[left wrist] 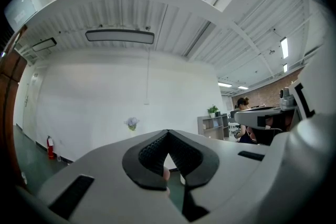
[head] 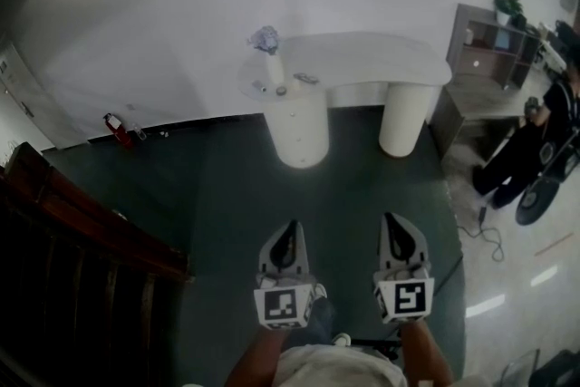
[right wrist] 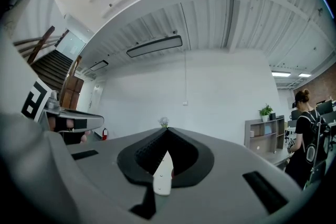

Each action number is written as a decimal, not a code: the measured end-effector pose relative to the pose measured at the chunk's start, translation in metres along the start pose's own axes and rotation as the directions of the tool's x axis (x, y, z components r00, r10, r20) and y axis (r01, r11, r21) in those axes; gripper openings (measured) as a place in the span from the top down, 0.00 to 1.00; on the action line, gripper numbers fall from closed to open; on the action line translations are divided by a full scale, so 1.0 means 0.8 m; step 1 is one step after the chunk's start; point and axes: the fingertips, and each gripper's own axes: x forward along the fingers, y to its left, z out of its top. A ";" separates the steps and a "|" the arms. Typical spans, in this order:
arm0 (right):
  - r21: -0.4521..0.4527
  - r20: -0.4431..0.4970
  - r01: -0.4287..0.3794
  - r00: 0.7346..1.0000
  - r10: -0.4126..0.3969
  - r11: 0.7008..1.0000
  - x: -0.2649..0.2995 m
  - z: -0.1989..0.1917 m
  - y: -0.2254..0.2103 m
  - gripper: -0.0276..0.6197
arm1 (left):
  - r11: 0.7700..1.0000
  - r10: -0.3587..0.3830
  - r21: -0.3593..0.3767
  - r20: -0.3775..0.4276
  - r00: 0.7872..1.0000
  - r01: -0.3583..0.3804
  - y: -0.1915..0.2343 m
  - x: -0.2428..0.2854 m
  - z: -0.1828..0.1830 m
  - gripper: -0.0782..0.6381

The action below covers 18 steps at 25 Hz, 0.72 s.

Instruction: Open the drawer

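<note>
A white table [head: 362,59] with two round pedestals stands against the far wall, well ahead of both grippers. From here I cannot make out a drawer front on the left pedestal [head: 299,127] or the right pedestal [head: 403,118]. My left gripper [head: 288,233] and right gripper [head: 395,224] are held side by side over the dark green floor, pointing level at the table. Both are shut with nothing in them. In the left gripper view the left gripper [left wrist: 168,132] has its tips together. The right gripper [right wrist: 167,130] looks the same in its own view.
A dark wooden staircase [head: 82,231] fills the left. A red fire extinguisher [head: 116,130] stands by the wall. A vase of flowers [head: 267,45] sits on the table. At the right are a shelf unit [head: 494,45], a person in black [head: 535,140] and a floor cable [head: 485,236].
</note>
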 end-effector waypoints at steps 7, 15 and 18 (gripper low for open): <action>-0.007 -0.025 0.011 1.000 -0.012 1.000 0.090 -0.013 -0.016 0.95 | 1.000 -0.017 -0.010 0.020 1.000 0.017 0.032 0.092 0.000 0.89; -0.014 -0.033 0.010 0.999 -0.010 1.000 0.216 -0.019 -0.015 0.95 | 1.000 -0.028 0.007 0.015 0.999 0.028 0.093 0.197 -0.001 0.89; -0.016 -0.035 0.015 0.999 -0.015 1.000 0.258 -0.021 -0.015 0.95 | 0.999 -0.033 -0.004 0.008 0.999 0.033 0.117 0.232 -0.003 0.89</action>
